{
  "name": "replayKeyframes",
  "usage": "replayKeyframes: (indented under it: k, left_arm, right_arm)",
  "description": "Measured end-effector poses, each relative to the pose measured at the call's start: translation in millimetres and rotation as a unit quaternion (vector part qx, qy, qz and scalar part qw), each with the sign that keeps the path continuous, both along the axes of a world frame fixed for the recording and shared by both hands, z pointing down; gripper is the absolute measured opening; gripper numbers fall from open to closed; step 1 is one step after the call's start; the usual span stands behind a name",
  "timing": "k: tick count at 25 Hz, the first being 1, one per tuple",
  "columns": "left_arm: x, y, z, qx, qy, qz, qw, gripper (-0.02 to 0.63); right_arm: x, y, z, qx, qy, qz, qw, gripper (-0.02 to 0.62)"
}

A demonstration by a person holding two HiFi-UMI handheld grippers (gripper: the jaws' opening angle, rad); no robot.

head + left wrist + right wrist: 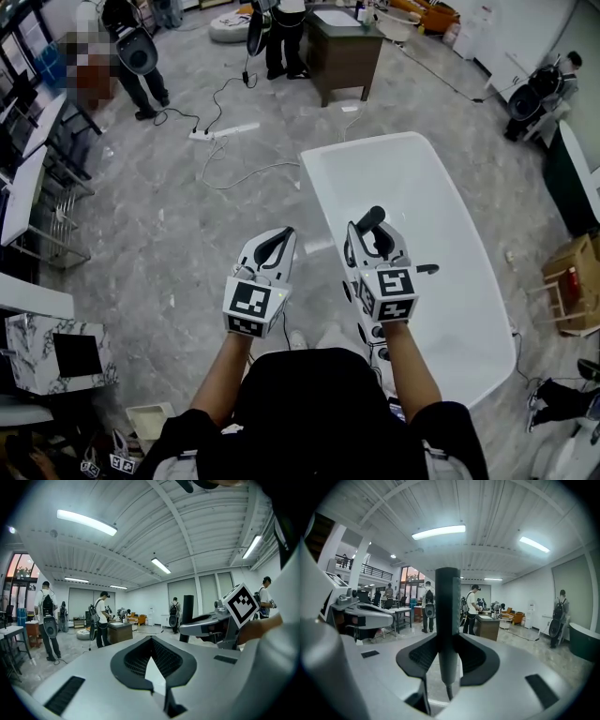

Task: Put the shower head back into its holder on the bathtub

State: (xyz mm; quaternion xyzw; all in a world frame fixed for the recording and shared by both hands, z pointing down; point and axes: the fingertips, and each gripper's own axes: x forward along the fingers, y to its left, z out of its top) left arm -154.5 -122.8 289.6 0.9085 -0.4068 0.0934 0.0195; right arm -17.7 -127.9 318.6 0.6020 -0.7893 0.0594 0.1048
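Over bathtub (pixel 424 202), shower head (pixel 447 620) upright.

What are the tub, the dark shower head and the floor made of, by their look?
Bathtub: smooth glossy white, likely acrylic or enamel. Shower head: dark matte handle, plastic or coated metal; unclear which. Floor: grey with pale veins and a sheen, like polished stone or tile.

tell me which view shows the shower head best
The right gripper view: the shower head fills the centre, upright, clamped between the jaws. The head view shows only its dark end past the right gripper. The left gripper view catches it small, from the side.
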Motion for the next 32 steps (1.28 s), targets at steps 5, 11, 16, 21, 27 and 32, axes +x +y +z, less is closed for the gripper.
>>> replayKeyframes:
  k: [5,11,16,21,27,32]
  left_arm:
    - [15.2,-7.6,4.8,-0.003,0.002,0.015,0.9999,0.014]
    - [49.0,-26.1,23.3,-0.008,-0.010,0.028,0.9995,0.014]
    - [74.0,-44.3,35.8,-0.021,-0.009,0.033,0.9992,0.014]
    - [96.3,-57.9,46.4,-0.039,-0.005,0.039,0.9985,0.014]
    - [117.8,-72.7,72.0,-0.061,-0.009,0.051,0.9968,0.014]
    - [123.6,-75.9,103.7,-0.085,-0.019,0.060,0.9944,0.014]
  right_arm:
    - [11.9,-7.9,1.1,0.000,-0.001,0.010,1.000,0.137]
    - [46.6,-23.2,14.3,-0.014,-0.004,0.021,1.000,0.137]
    - [70.6,-39.4,27.8,-0.032,-0.004,0.026,0.999,0.137]
    - [86.1,-48.8,44.1,-0.050,-0.004,0.029,0.998,0.137]
    - [99.1,-58.5,66.6,-0.070,-0.005,0.033,0.997,0.137]
    - [106.1,-61.5,90.8,-0.096,-0.007,0.039,0.995,0.137]
